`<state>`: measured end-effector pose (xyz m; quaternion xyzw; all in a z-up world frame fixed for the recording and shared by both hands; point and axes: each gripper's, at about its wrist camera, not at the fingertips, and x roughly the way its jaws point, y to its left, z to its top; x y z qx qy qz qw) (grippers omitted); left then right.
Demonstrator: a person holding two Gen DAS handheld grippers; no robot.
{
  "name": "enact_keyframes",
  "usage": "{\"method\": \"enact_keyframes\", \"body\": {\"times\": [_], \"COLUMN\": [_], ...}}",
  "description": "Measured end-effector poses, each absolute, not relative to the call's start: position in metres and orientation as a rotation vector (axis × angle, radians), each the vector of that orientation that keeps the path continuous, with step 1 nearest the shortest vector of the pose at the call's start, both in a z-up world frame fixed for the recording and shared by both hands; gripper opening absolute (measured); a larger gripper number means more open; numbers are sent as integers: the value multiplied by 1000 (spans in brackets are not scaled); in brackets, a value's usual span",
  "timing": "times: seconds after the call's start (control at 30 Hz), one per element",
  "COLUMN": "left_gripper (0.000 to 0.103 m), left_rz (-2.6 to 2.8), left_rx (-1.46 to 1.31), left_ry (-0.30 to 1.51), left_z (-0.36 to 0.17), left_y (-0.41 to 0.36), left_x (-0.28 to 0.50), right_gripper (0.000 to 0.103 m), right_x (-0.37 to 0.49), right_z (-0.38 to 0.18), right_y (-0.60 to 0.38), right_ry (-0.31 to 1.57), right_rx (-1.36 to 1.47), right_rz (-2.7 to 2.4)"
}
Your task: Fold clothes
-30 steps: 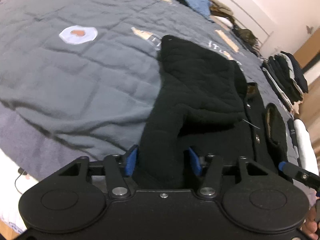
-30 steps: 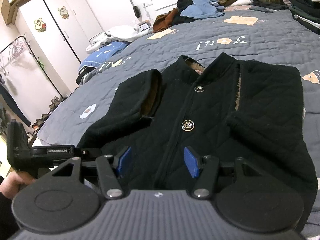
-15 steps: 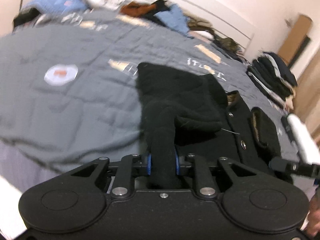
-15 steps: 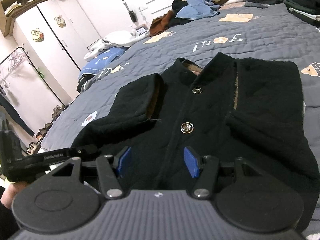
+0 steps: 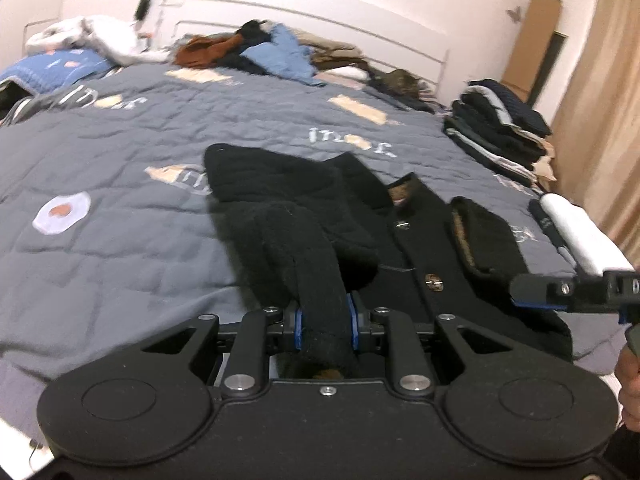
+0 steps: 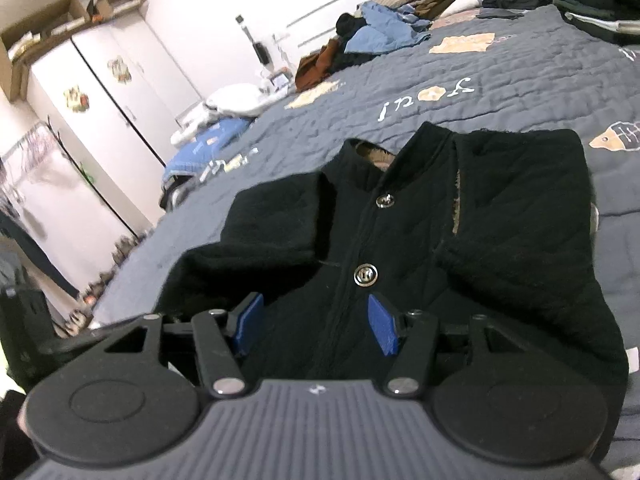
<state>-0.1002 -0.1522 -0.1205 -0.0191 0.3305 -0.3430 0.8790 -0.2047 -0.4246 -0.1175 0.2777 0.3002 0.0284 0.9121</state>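
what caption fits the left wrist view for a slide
Left gripper shut on the black jacket hem, lifting it off the grey quilt.

I'm in a home bedroom: a bed (image 5: 120, 240) under a grey quilt (image 6: 520, 92) fills the view, its headboard (image 5: 320, 12) against a white wall. A white wardrobe (image 6: 112, 120) with stickers, a clothes rack (image 6: 28, 152) and heaps of clothes (image 5: 264, 48) surround it.

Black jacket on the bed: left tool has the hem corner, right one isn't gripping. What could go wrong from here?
1. The left tool pinches only a narrow bunch of the black jacket; the thick fabric could slip out.
2. The right tool is open over the hem, so lifting one side may skew the fold.
3. The folded-in sleeves lie loose and could slide open.
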Motion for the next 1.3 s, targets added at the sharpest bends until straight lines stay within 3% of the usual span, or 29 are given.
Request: {"method": "enact_keyframes", "body": {"times": [0.4, 0.7, 1.3], "left_gripper": [20, 20, 20], "left_rz": [-770, -773, -807], "left_rx": [57, 64, 30], "left_ry": [637, 642, 675], "left_z": [-116, -116, -117], "left_y": [-184, -182, -173], "left_x": [-114, -114, -106], "right_gripper": [58, 72, 74], "right_x": [-202, -132, -29], "right_z": [-92, -52, -63], "right_y": [-444, -389, -325], "right_ry": [551, 673, 983], "right_rx": [614, 415, 169], "right_rz": [82, 216, 301]}}
